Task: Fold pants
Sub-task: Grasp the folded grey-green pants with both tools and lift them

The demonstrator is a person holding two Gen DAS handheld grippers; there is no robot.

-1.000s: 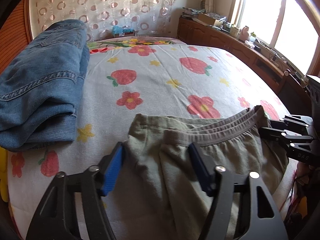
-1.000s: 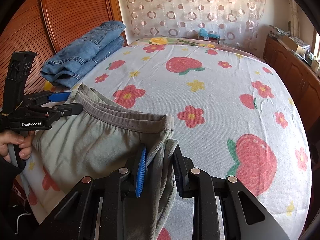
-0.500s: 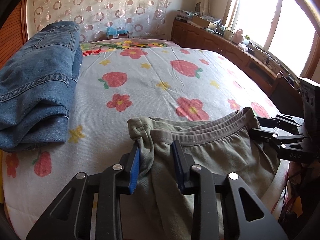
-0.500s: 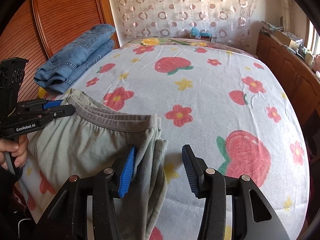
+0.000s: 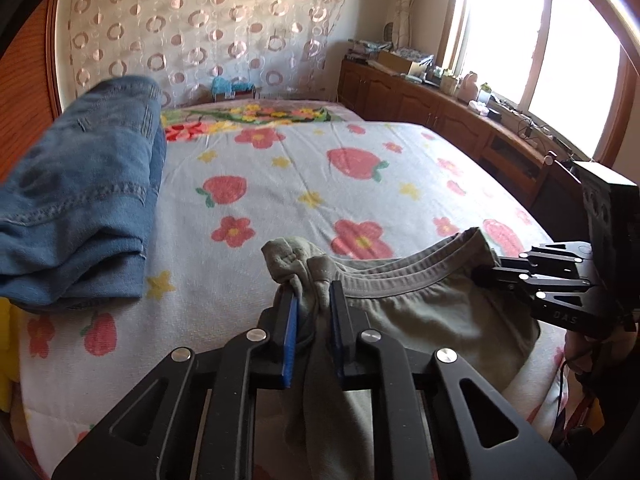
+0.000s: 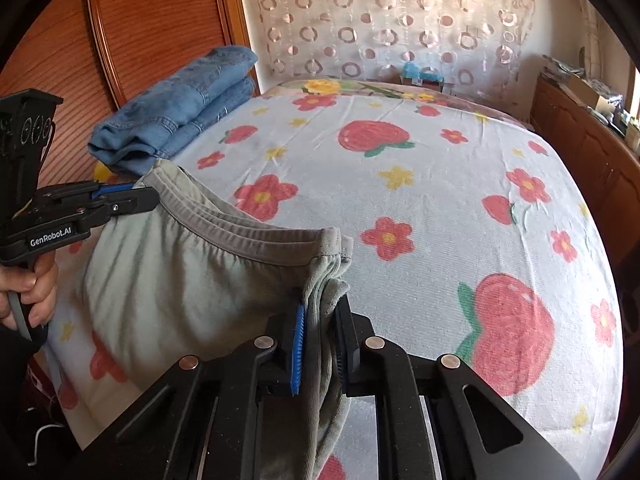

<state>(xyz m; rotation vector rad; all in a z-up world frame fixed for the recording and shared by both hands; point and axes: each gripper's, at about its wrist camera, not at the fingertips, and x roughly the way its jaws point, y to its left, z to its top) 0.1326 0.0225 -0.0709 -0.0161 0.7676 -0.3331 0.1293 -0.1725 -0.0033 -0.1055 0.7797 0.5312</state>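
- Where both grippers point, a bed (image 6: pixel 440 208) with a strawberry-and-flower sheet fills the view.
- Folded blue jeans (image 5: pixel 76 200) lie beyond and left of the left gripper (image 5: pixel 312 292).
- Grey-green pants (image 6: pixel 192 280) stretch between the grippers, waistband taut.
- Left gripper closing, pinching one waistband corner.
- Right gripper (image 6: pixel 322 312) closing, clamping the other corner.

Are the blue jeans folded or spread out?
Folded: the jeans lie stacked in layers at the bed's far corner, beside the wooden panel.
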